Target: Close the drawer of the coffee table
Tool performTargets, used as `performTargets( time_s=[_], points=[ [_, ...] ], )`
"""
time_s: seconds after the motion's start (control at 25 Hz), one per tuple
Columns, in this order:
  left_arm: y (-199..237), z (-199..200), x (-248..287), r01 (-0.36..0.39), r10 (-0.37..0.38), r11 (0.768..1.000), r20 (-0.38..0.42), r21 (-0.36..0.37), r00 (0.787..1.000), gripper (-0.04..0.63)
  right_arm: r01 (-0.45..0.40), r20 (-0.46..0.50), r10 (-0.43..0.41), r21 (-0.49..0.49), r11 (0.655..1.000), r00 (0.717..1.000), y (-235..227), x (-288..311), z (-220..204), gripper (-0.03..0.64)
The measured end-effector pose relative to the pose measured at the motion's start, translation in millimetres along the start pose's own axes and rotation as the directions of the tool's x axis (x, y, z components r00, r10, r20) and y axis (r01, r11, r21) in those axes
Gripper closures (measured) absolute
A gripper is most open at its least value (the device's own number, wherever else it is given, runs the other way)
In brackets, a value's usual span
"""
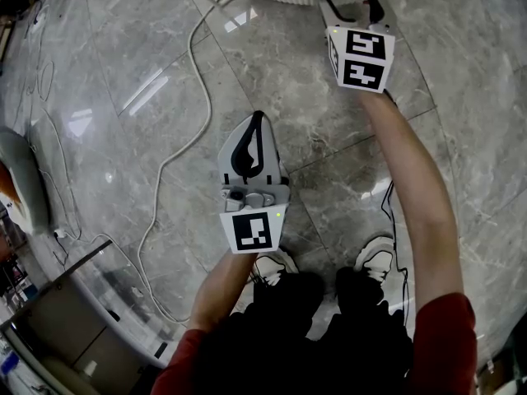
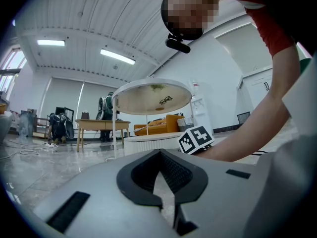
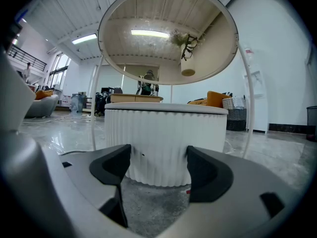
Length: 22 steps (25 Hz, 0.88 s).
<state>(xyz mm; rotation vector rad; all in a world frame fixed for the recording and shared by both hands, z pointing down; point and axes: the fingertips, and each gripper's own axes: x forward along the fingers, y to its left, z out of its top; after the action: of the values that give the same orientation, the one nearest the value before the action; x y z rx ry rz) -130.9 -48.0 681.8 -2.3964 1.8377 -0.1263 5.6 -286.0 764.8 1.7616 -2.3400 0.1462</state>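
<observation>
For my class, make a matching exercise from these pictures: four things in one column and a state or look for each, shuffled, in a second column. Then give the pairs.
1. left gripper
2. right gripper
3. coffee table
4. cable

A. white, ribbed side
B. jaws apart
C. winds across the floor
D. jaws together

Pairs: 1-D, 2-B, 3-A, 4-C

I note glossy grey marble floor point(image 1: 313, 105), white cable point(image 1: 192, 56) snaking across; white walls point(image 2: 220, 76), ceiling strip lights point(image 2: 117, 56), orange sofa point(image 2: 158, 126).
</observation>
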Motion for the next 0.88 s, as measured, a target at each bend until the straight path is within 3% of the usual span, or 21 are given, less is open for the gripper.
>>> performTargets(
  time_s=[0.44, 0.88],
  points=[
    [5, 9, -8, -0.01, 0.01, 1.0, 0.018, -0.001, 1.0, 0.583, 0.004, -0.007, -0.004, 0.031, 1.0, 1.0, 2, -15, -8, 0.278],
    [8, 13, -19, -0.013, 0.013, 1.0, 0.016, 0.002, 1.0, 0.583, -0.058, -0.013, 0.06, 0.079, 0.995, 0.998, 23, -101, -42, 0.278]
  ],
)
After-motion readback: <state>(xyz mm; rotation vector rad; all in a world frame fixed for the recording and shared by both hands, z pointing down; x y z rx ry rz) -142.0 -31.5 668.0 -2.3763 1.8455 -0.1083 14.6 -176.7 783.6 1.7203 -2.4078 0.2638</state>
